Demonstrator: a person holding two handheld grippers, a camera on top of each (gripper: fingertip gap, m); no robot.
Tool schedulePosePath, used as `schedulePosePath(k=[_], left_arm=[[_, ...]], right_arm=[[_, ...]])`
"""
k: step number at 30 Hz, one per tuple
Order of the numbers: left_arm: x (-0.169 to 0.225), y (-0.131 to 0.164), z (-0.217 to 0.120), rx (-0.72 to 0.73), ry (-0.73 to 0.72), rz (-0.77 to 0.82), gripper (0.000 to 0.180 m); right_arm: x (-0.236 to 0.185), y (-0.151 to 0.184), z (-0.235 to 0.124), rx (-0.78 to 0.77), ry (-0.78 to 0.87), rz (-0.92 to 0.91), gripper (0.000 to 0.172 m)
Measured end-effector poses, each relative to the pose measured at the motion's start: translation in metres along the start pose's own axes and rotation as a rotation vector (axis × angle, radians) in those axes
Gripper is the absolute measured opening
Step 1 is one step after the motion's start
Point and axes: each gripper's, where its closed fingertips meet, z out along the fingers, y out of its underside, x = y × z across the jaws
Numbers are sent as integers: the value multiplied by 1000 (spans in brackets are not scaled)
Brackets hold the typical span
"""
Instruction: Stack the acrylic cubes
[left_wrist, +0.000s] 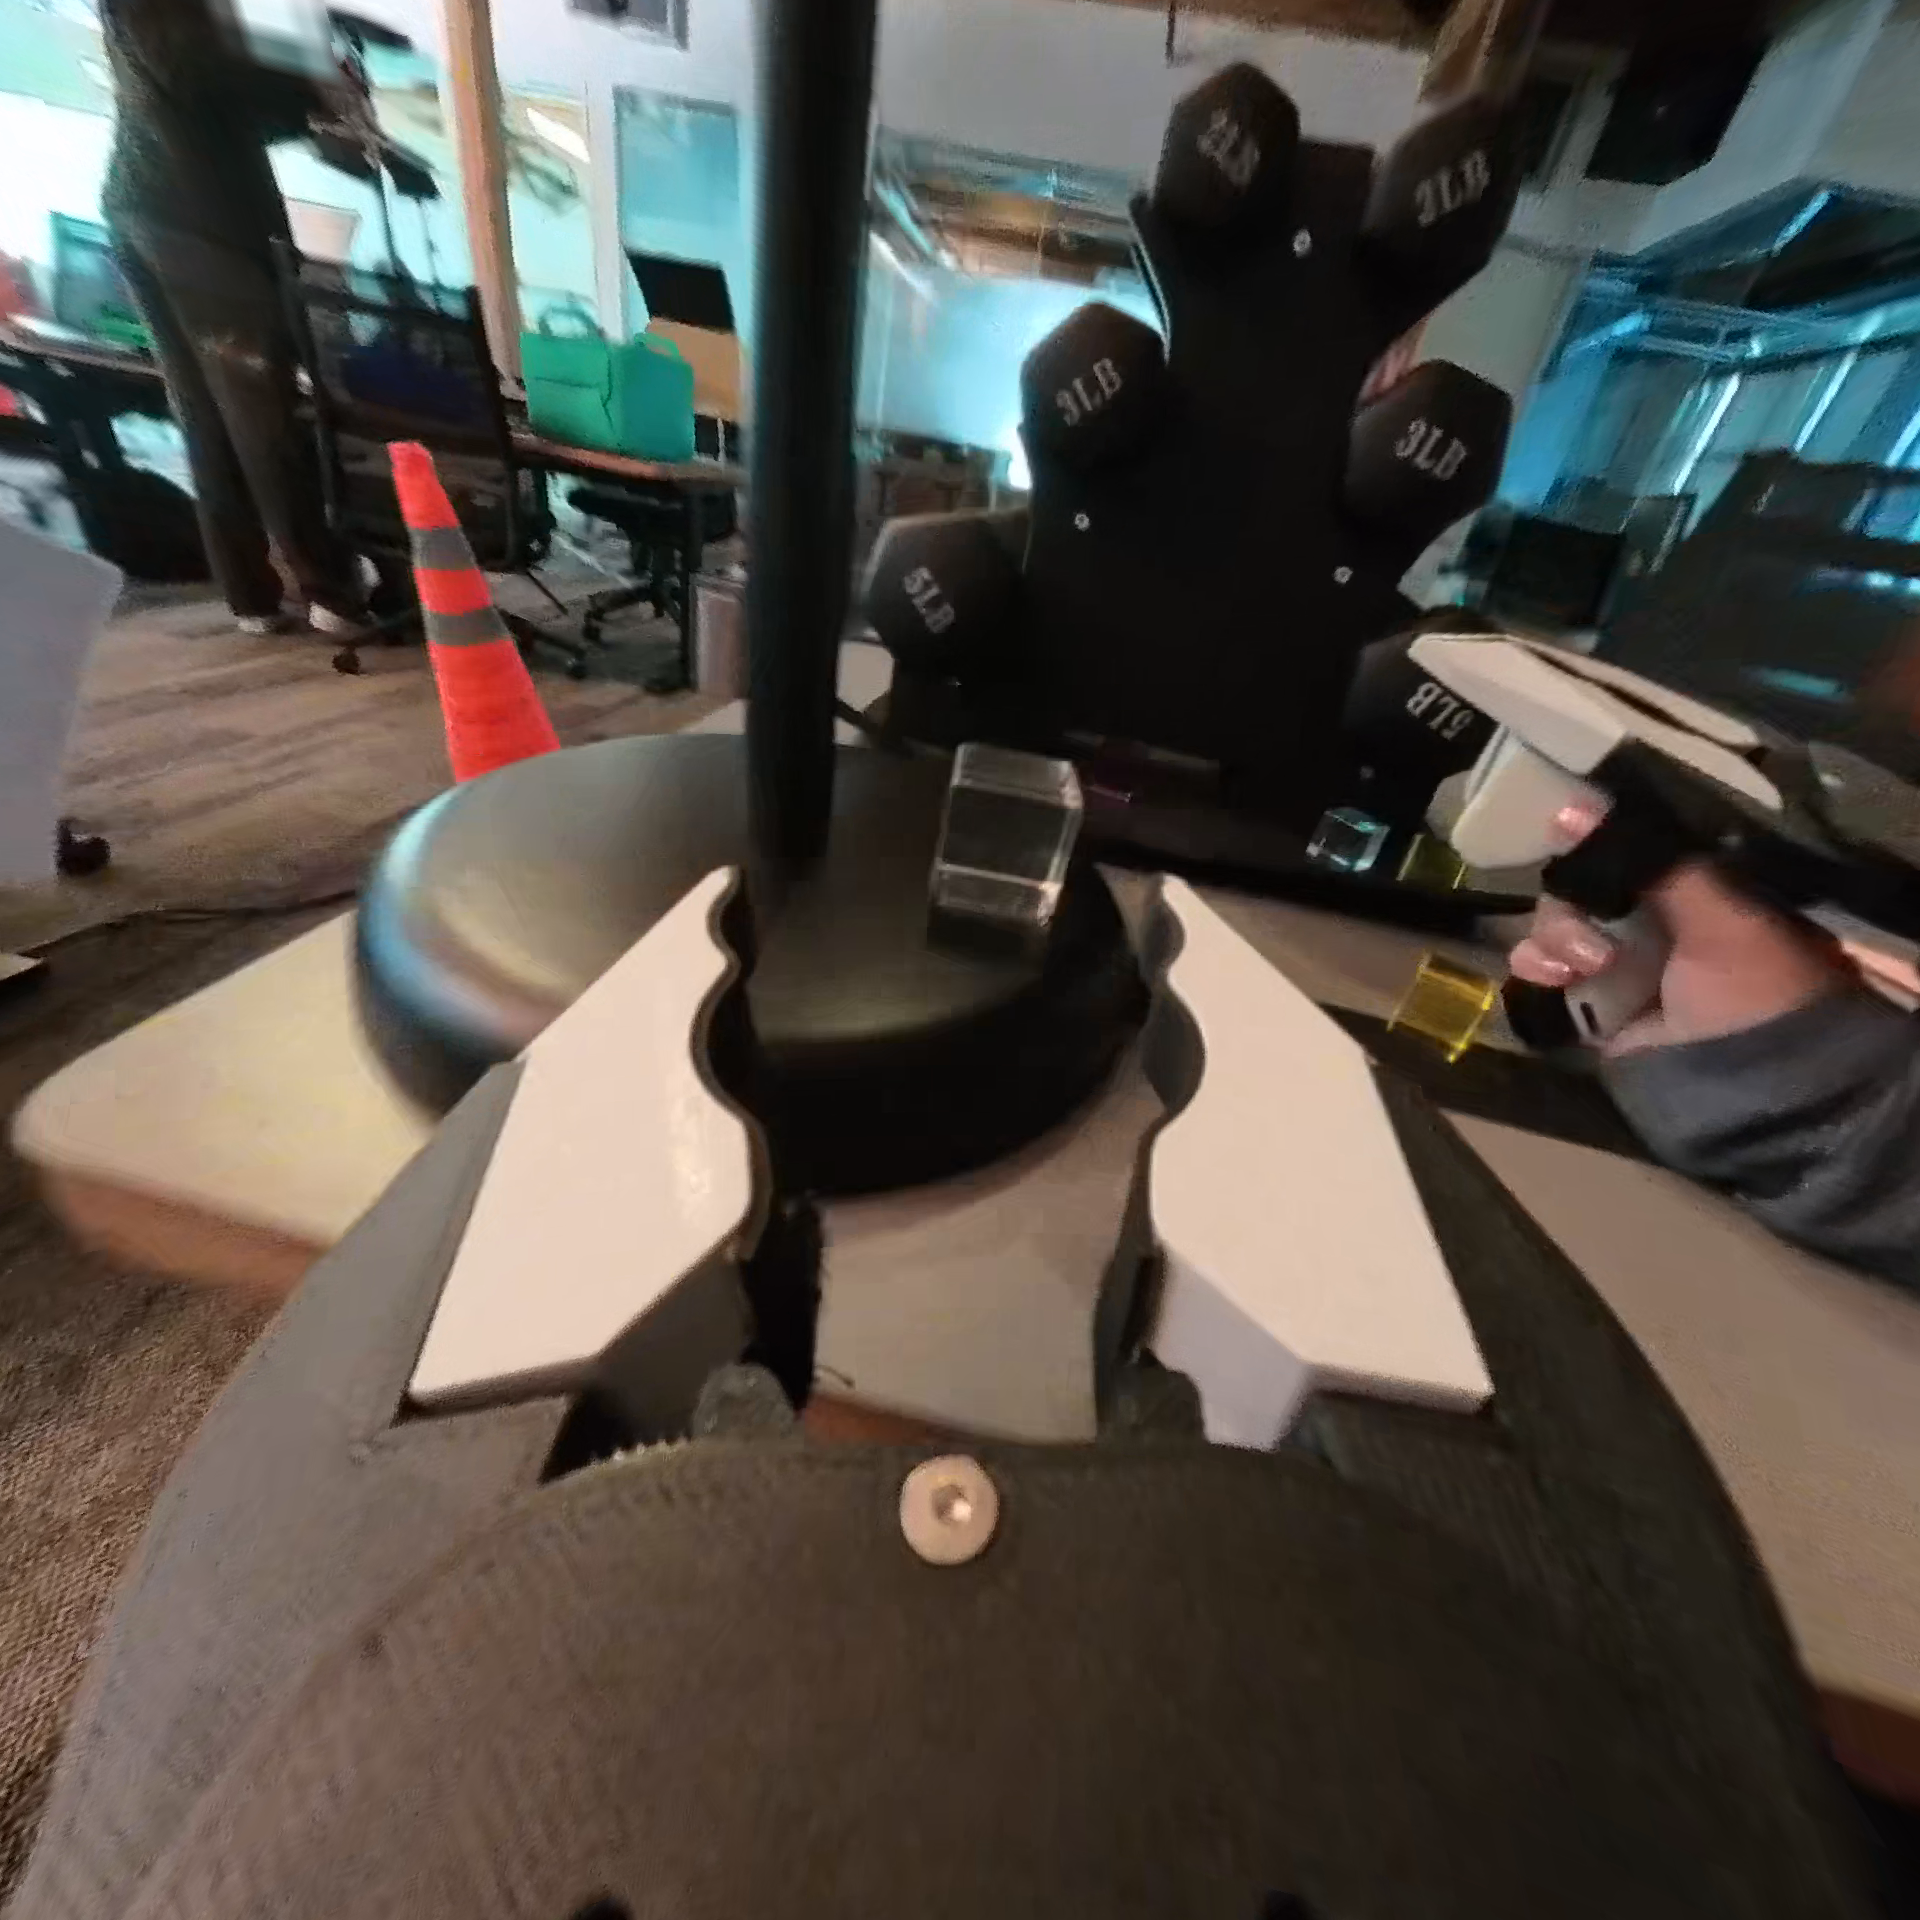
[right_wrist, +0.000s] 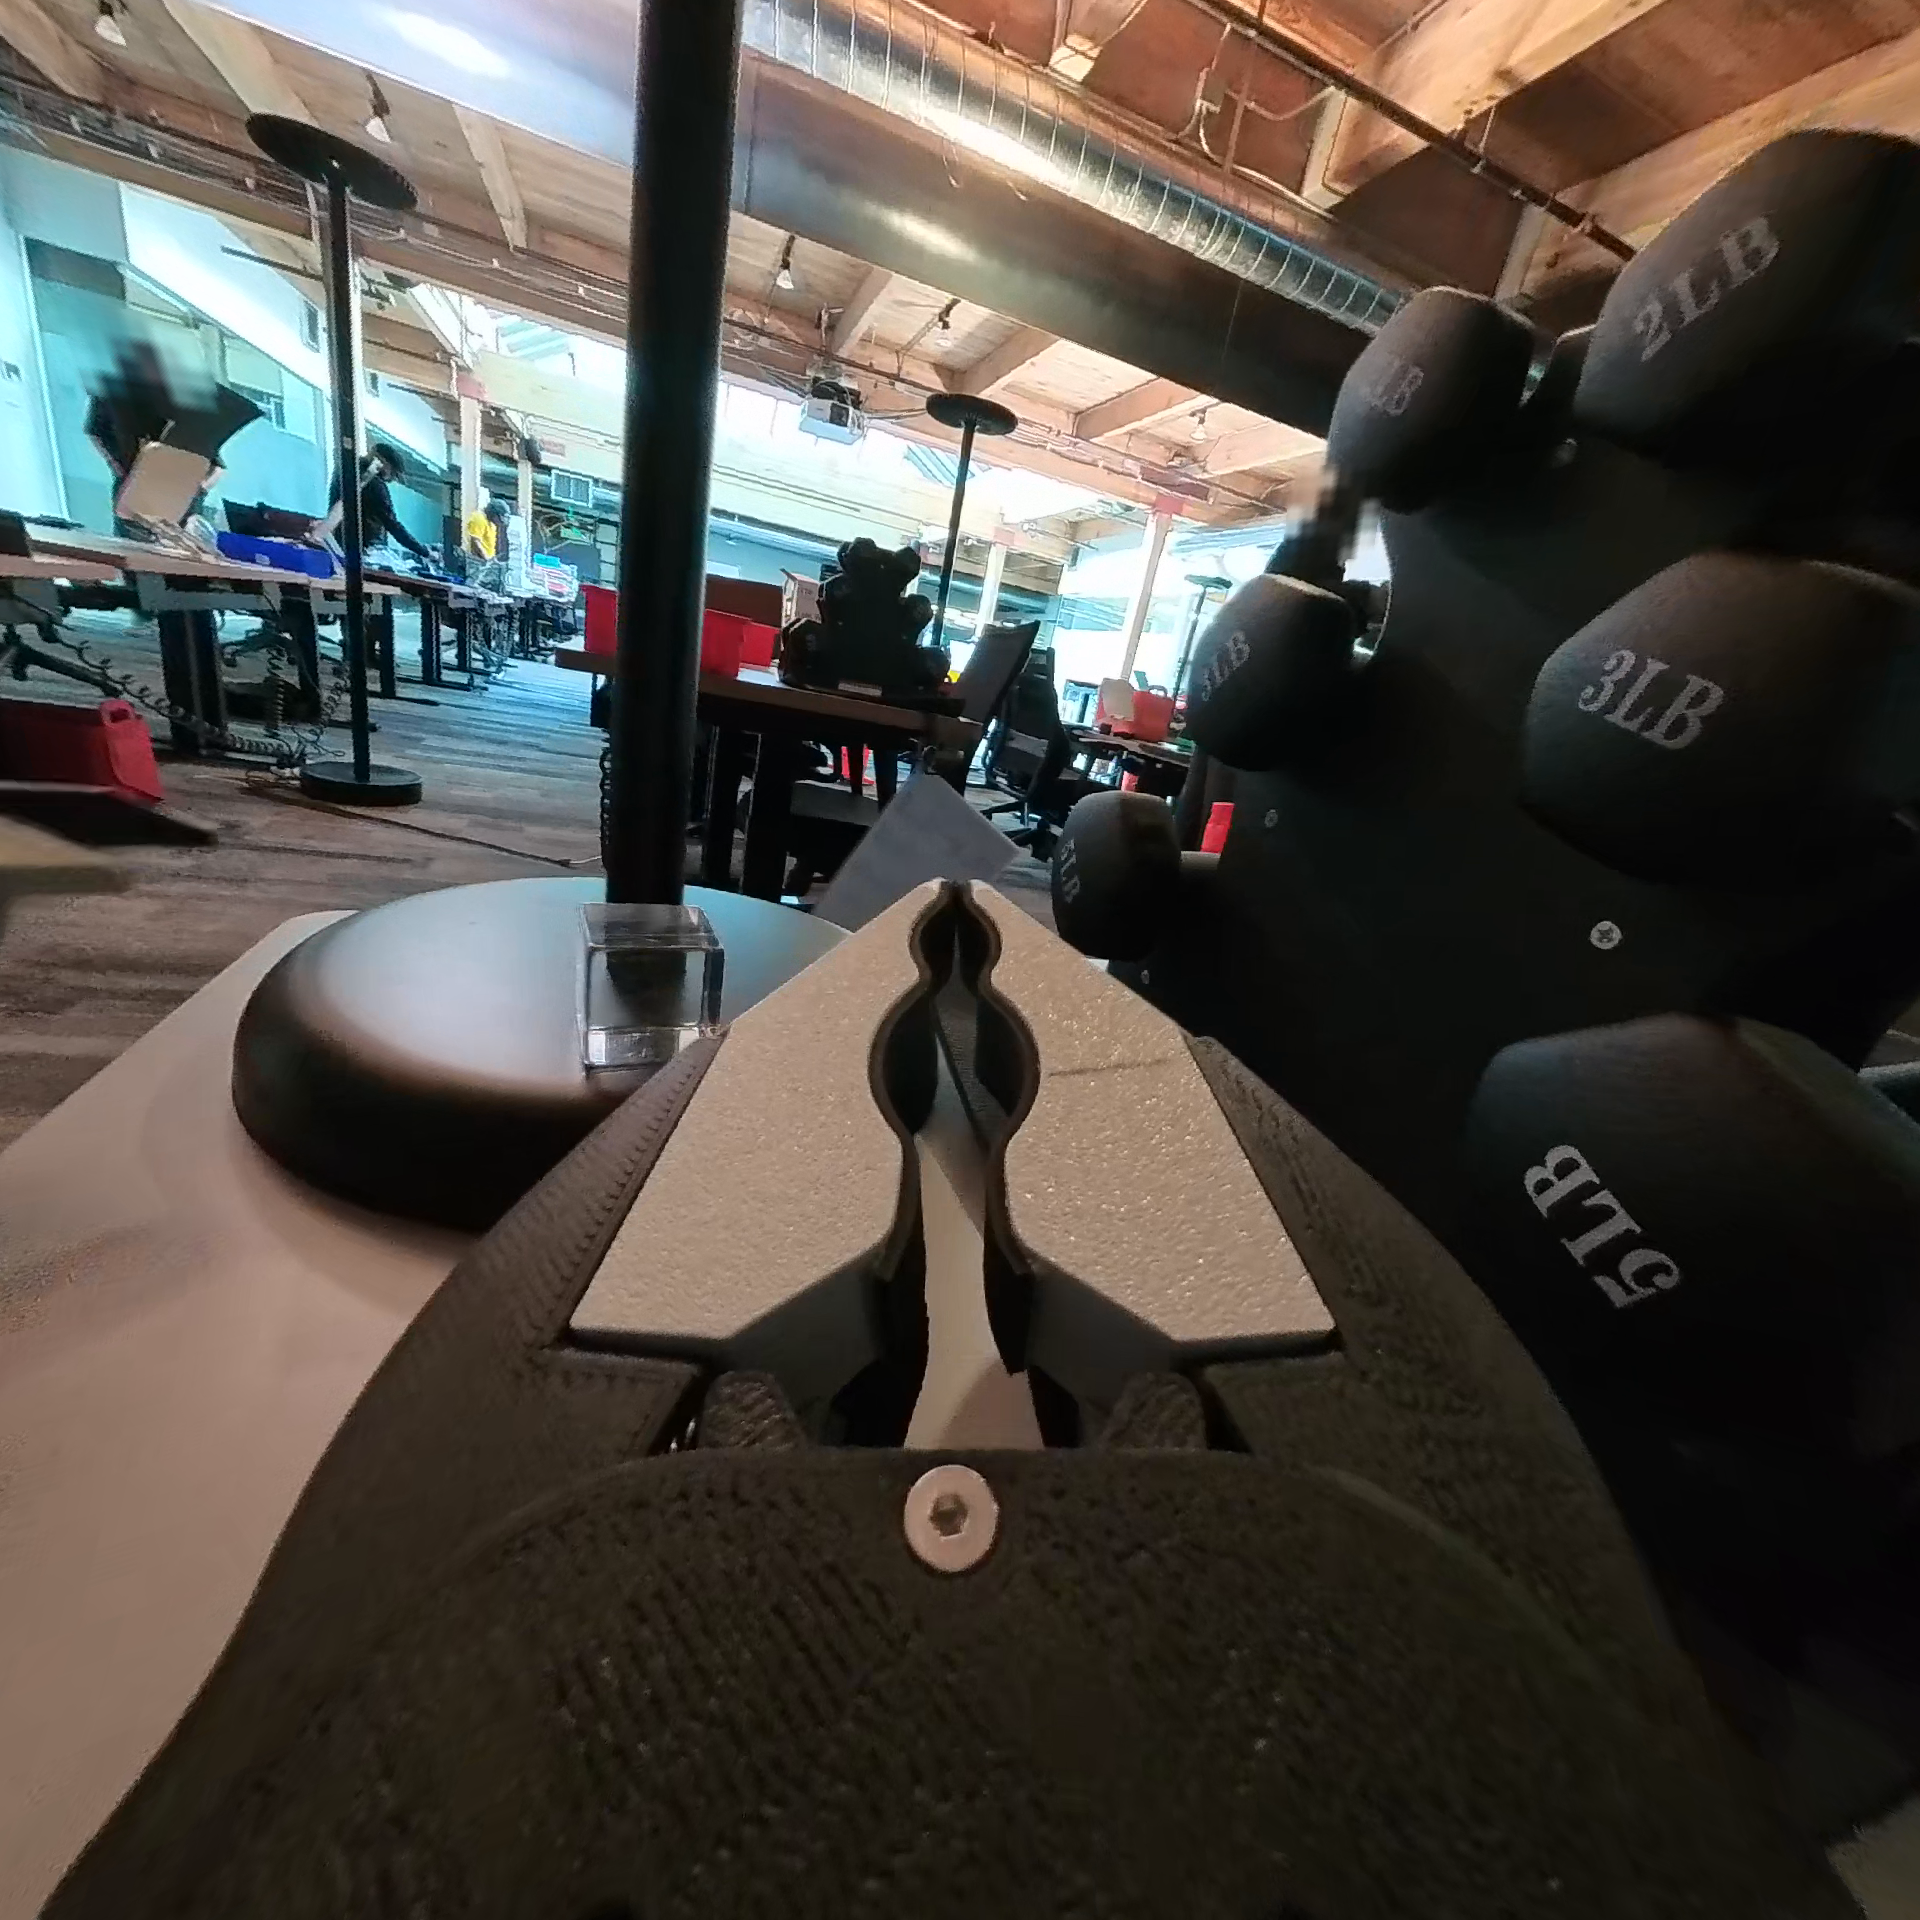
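A clear cube (left_wrist: 1003, 862) stands on the round black base (left_wrist: 540, 904) of a floor lamp, beside its black pole (left_wrist: 810, 416). My left gripper (left_wrist: 948, 894) is open. Its white fingers (left_wrist: 623, 1122) reach over the base on either side of the cube, and neither pad touches it. My right gripper (right_wrist: 954, 889) is shut, its tips meeting with nothing between them. It sits to the right of the same cube (right_wrist: 649, 982) and the base (right_wrist: 416, 1060). It also shows in the left wrist view (left_wrist: 1455, 665), held in a hand (left_wrist: 1704, 966).
A black rack of dumbbells (left_wrist: 1247, 468) stands close behind on the right (right_wrist: 1558, 831). A pale blue cube (left_wrist: 1348, 836), a yellow cube (left_wrist: 1444, 1003) and a purple cube (left_wrist: 1117, 774) lie near its foot. The white table's (left_wrist: 208, 1091) edge is at left. An orange cone (left_wrist: 468, 644) stands on the floor beyond.
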Motion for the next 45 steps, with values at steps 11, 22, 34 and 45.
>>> schedulePosePath(k=[11,22,34,45], left_arm=[[21,27,98,-378,95,-29,54],[19,37,96,-471,62,63,44],[-35,17,64,-312,-206,6,42],[-14,25,66,-287,-226,-9,70]], right_arm=[[-2,0,0,3,-31,32,0],[-2,1,0,2,-47,66,0],[-1,1,0,3,-48,79,0],[-1,1,0,4,-50,84,0]])
